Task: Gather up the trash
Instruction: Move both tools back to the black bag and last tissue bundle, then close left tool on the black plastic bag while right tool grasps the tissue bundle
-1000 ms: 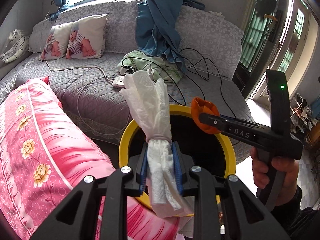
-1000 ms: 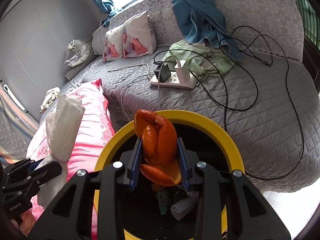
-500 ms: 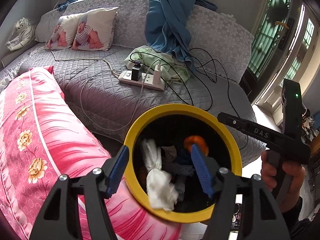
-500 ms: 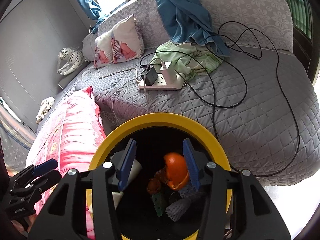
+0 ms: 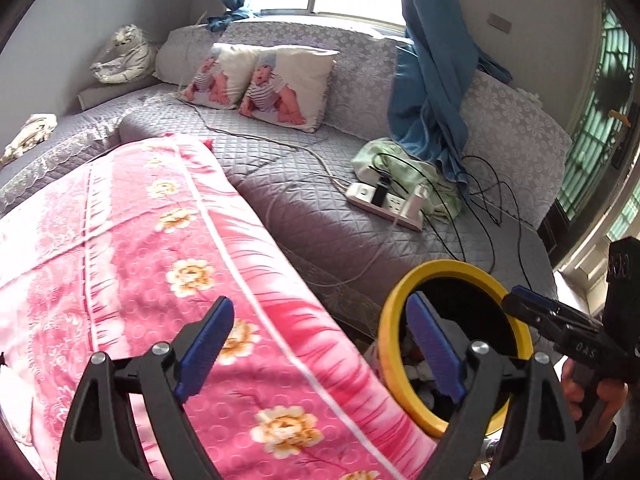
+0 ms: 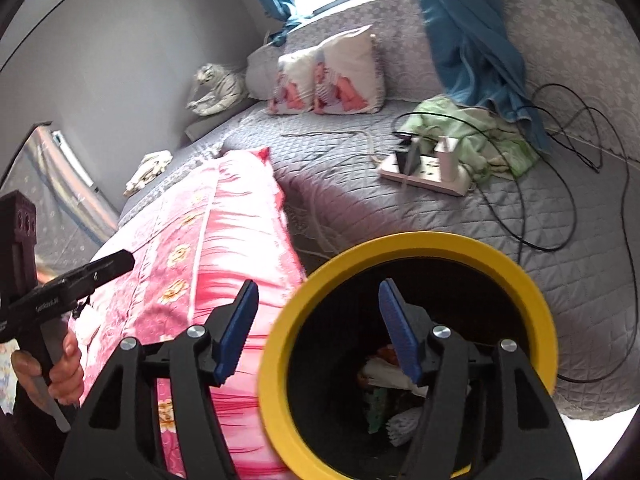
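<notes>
The yellow-rimmed bin stood on the floor between the pink flowered quilt and the grey quilted sofa, and the trash lay down at its dark bottom: crumpled white paper, something green, a bit of orange, hard to make out further.

The right hand-held gripper hung over the near left part of the bin's rim. Its blue fingers stood wide apart with nothing between them; the right one sat over the bin's opening, the left one outside the rim, over the quilt. The trash lay below and just right of that gripper, not touching it.

The left hand-held gripper was off to the bin's left, above the quilt. It too was spread wide and held nothing. From its camera, one blue pad showed against the bin's mouth and the other against the pink cloth, while the bin sat to the lower right, its contents mostly hidden behind the pad.

On the sofa, well apart from the bin, lay a white power strip with plugs and black cables trailing off it, a green cloth beside it, a blue curtain hanging down, and two cushions printed with babies at the back.
</notes>
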`<state>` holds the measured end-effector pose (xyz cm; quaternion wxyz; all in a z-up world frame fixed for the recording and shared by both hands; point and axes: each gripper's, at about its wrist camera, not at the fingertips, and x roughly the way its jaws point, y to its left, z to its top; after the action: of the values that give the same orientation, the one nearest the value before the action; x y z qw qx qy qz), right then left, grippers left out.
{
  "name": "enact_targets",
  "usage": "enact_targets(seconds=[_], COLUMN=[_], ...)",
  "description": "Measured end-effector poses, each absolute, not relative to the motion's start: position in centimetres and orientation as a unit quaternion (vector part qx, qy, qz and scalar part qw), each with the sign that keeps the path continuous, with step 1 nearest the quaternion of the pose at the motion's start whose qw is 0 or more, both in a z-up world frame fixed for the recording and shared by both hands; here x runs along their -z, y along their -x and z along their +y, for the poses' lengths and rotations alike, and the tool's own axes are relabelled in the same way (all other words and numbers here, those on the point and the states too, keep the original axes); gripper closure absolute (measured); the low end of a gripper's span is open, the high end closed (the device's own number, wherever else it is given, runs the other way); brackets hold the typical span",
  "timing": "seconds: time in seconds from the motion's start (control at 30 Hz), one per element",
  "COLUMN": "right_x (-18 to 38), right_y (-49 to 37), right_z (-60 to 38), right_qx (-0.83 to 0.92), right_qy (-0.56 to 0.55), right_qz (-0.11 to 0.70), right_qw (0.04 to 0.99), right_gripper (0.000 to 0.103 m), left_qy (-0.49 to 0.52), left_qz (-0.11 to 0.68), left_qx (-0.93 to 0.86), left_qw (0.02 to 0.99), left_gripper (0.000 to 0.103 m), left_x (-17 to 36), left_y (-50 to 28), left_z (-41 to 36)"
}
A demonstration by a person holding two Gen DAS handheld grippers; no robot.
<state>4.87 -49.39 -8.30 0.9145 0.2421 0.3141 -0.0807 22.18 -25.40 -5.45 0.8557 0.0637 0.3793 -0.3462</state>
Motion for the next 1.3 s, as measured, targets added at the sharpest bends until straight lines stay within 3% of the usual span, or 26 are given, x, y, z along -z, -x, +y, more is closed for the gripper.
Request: enact_targets(seconds=[0.3, 0.77, 1.0, 1.3], right_x=[7.6, 8.1, 9.0, 10.3], right_y=[-13.6, -19.6, -21.5, -23.3], right_z=[-35.9, -12.8, -5.6, -3.0], right_qx=[-0.085, -0.290, -0.309, -0.281], right_qy=[-0.182, -0.070, -0.039, -0.029], right_qz=[0.363, 0.412, 0.437, 0.458], right_qw=[0.910, 0.861, 0.844, 0.843], right_gripper=[0.038, 0.031, 0.030, 0.024], left_qy=[-0.042, 0.015, 0.047, 0.060], left_qz=[0.369, 0.391, 0.415, 0.428], left_qx=[0.209, 0.018, 0.002, 0.010], left_qw=[0.905, 0.920, 0.909, 0.902], left_gripper=[0.009, 0.009, 0.009, 0.009], left_x=[4.1, 6.7, 9.5, 11.3], left_y=[-26.5, -29.4, -29.8, -31.5], left_z=[-11.5, 11.2, 16.2, 17.4])
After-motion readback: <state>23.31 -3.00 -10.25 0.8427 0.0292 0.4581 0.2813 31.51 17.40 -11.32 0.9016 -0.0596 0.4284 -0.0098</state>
